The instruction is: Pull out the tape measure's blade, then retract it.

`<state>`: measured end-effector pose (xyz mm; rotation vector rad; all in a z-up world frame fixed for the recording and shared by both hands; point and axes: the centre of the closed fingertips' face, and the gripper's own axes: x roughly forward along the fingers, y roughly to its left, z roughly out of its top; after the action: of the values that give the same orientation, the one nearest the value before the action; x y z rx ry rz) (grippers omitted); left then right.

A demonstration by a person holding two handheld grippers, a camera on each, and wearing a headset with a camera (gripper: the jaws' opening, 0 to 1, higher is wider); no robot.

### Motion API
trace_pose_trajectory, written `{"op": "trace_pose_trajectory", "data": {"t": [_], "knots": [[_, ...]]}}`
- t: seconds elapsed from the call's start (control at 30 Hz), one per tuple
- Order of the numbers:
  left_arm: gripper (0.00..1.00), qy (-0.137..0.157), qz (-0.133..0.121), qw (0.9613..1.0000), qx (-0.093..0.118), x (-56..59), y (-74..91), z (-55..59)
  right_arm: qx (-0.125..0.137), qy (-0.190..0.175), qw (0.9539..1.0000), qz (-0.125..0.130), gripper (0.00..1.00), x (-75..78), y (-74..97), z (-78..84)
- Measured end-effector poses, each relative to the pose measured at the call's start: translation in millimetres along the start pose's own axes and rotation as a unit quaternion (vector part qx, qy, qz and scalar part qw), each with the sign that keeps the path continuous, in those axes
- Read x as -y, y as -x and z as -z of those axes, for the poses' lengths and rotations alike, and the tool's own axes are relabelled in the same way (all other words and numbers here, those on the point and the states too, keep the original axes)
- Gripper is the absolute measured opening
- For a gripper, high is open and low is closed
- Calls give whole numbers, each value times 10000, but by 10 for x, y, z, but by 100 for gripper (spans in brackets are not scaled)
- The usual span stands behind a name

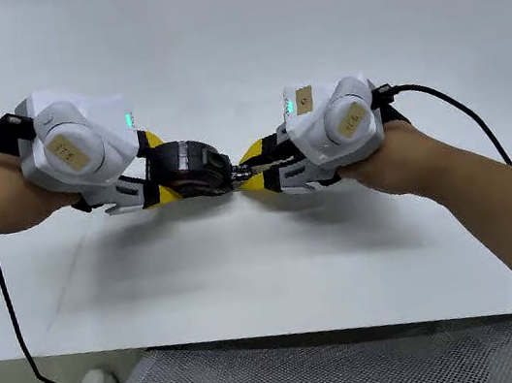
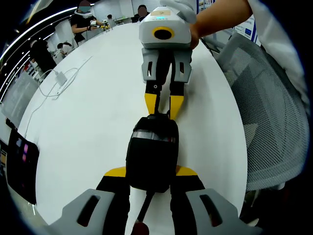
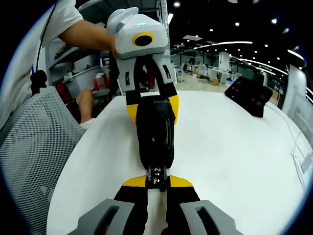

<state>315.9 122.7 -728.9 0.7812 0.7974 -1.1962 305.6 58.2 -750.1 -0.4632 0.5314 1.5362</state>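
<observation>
A black tape measure (image 1: 191, 169) hangs a little above the white table (image 1: 242, 46), held between both grippers. My left gripper (image 1: 156, 169) is shut on the tape measure's case (image 2: 152, 154), its yellow-tipped fingers (image 2: 116, 172) pressed against both sides. My right gripper (image 1: 250, 168) faces it from the right and is shut on the blade's end hook (image 3: 157, 175) at the mouth of the case (image 3: 155, 132). The blade itself is inside the case; hardly any of it shows between hook and case.
The table's near edge (image 1: 259, 324) runs in front of me, with a grey mesh chair (image 1: 307, 379) below it. Black cables (image 1: 7, 321) trail from both grippers. A dark device (image 3: 249, 95) and a white charger with its cable (image 2: 61, 78) lie on the table farther off.
</observation>
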Motion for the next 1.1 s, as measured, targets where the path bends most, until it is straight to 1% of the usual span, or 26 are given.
{"op": "trace_pose_trajectory", "data": {"t": [0.37, 0.47, 0.6, 1.1], "knots": [[26, 17, -7, 10000, 3, 4, 0, -1, -79, -35, 10000, 27, 10, -1, 92, 82], [26, 19, -2, 10000, 0, 3, 1, 4, -30, -136, 9999, 3, 10, -10, 117, 83], [26, 13, -7, 10000, -6, 8, -2, -2, -91, -103, 9999, 22, 10, -23, 145, 113], [26, 52, -23, 10000, -15, 8, 0, -3, -193, -84, 9998, 70, 10, -25, 281, 195]]}}
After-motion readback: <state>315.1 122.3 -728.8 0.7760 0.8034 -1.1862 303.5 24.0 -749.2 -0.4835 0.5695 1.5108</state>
